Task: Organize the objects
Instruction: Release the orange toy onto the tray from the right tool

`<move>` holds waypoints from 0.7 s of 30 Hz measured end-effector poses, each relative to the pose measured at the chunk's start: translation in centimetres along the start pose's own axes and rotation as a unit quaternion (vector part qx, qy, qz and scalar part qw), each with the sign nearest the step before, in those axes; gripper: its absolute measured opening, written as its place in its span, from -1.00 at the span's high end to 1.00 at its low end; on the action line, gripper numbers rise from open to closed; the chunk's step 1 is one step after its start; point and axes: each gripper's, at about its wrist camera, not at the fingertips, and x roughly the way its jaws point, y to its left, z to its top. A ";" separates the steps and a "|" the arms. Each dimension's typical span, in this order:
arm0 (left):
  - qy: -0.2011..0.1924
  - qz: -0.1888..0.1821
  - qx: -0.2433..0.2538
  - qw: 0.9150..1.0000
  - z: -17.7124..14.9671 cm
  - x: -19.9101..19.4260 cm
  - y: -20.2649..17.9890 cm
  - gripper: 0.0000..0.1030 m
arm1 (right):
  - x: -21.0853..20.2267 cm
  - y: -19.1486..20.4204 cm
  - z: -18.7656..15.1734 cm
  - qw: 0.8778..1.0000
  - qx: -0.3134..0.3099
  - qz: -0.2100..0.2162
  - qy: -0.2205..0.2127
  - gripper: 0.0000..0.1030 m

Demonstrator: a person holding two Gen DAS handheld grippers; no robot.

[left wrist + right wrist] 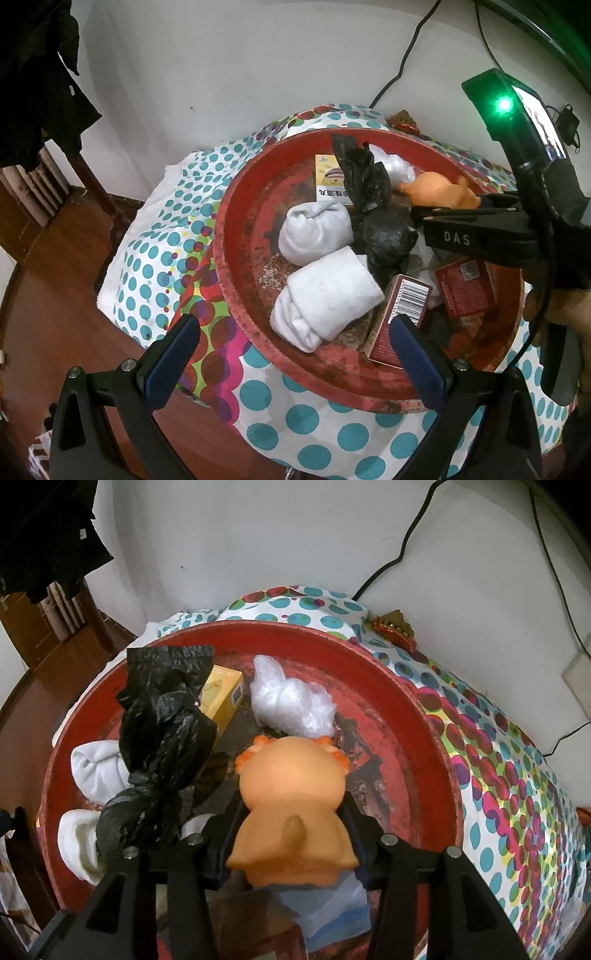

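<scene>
A round red tray (236, 236) on a dotted cloth holds the objects. My right gripper (291, 799) has its fingers against both sides of an orange animal toy (291, 775), just above the tray floor. Left of the toy lies a knotted black plastic bag (162, 738), beyond it a yellow box (223, 690) and a crumpled clear bag (291, 698). In the left wrist view, my left gripper (295, 328) is open over the tray's near rim, above a rolled white sock (325, 295). A second white sock (314, 229) lies behind, and a red box (399, 317) leans by my right finger.
Another red box (465, 288) lies under the right gripper (443, 208), which a hand (554, 314) holds. The polka-dot cloth (314, 421) drapes over the table's edge onto a wooden floor (55, 314). A black cable (406, 542) runs down the white wall.
</scene>
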 end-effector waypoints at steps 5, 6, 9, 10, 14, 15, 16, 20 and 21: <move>-0.006 -0.004 0.002 1.000 0.0 -0.6 -0.1 -0.99 | -1.9 -0.3 -0.4 1.000 0.007 0.000 -0.021 -0.04; -0.007 -0.004 0.003 1.000 0.1 -0.7 -0.2 -0.99 | -2.3 -0.4 -0.5 1.000 0.008 0.000 -0.024 -0.06; -0.012 -0.005 0.006 1.000 0.1 -1.1 -0.4 -0.99 | -4.1 -0.6 -1.1 0.999 0.009 -0.001 -0.039 -0.08; -0.013 -0.004 0.005 1.000 0.1 -1.2 -0.4 -0.99 | -4.6 -0.6 -1.3 0.999 0.006 -0.004 -0.042 -0.09; -0.016 -0.009 0.008 1.000 0.1 -1.6 -0.6 -0.99 | -7.0 -0.9 -2.9 0.998 0.008 -0.008 -0.054 -0.12; -0.017 -0.008 0.009 1.000 0.1 -1.7 -0.7 -0.99 | -7.3 -1.0 -3.2 0.998 0.011 -0.007 -0.056 -0.12; -0.019 -0.007 0.010 1.000 0.1 -1.8 -0.8 -0.99 | -7.9 -1.1 -3.9 0.998 0.013 -0.007 -0.058 -0.13; -0.017 -0.012 0.014 1.000 0.0 -2.0 -1.3 -0.99 | -9.1 -1.3 -5.9 0.999 0.014 -0.017 -0.046 -0.18; -0.016 -0.015 0.015 1.000 0.0 -2.0 -1.4 -0.99 | -9.3 -1.4 -6.4 0.999 0.015 -0.019 -0.043 -0.19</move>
